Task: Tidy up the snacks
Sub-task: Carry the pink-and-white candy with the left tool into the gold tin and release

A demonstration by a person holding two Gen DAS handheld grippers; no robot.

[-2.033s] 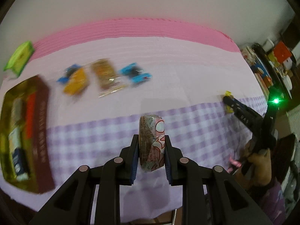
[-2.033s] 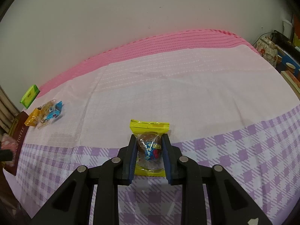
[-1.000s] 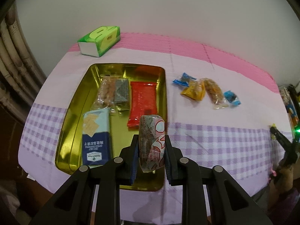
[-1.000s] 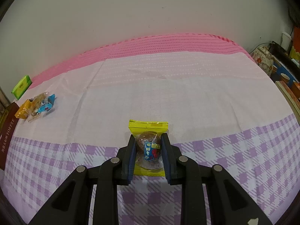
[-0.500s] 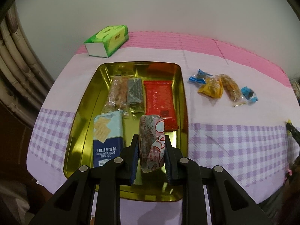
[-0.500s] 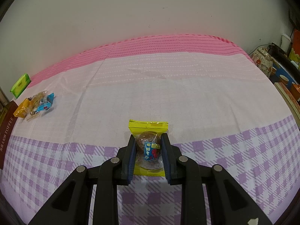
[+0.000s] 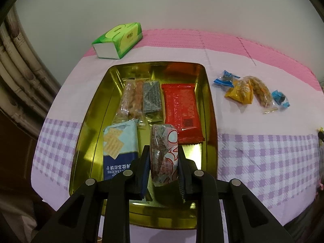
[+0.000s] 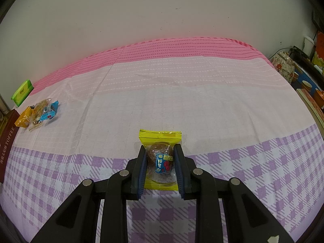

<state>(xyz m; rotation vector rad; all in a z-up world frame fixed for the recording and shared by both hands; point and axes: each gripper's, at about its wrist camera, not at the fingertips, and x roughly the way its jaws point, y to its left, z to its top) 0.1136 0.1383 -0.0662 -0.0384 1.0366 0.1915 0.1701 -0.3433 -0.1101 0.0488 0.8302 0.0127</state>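
My left gripper (image 7: 164, 151) is shut on a pink and white wrapped snack (image 7: 163, 154) and holds it over the near end of a gold tray (image 7: 208, 93). In the tray lie a blue cracker pack (image 7: 119, 143), a red pack (image 7: 181, 109), a grey bar (image 7: 151, 99) and a clear nut bar (image 7: 130, 99). Several small snacks (image 7: 251, 93) lie on the cloth to the tray's right. My right gripper (image 8: 160, 160) is shut on a yellow wrapped snack (image 8: 160, 141) low over the tablecloth.
A green tissue pack (image 7: 118, 39) lies behind the tray near the wall. In the right wrist view the loose snacks (image 8: 39, 113) and the tissue pack (image 8: 22, 92) lie far left beside the tray's brown side (image 8: 8, 139). Clutter (image 8: 303, 75) stands past the table's right edge.
My left gripper swung left from the open cloth to over the tray, carrying the pink snack, and has drawn closer to the tray. My right gripper has barely moved.
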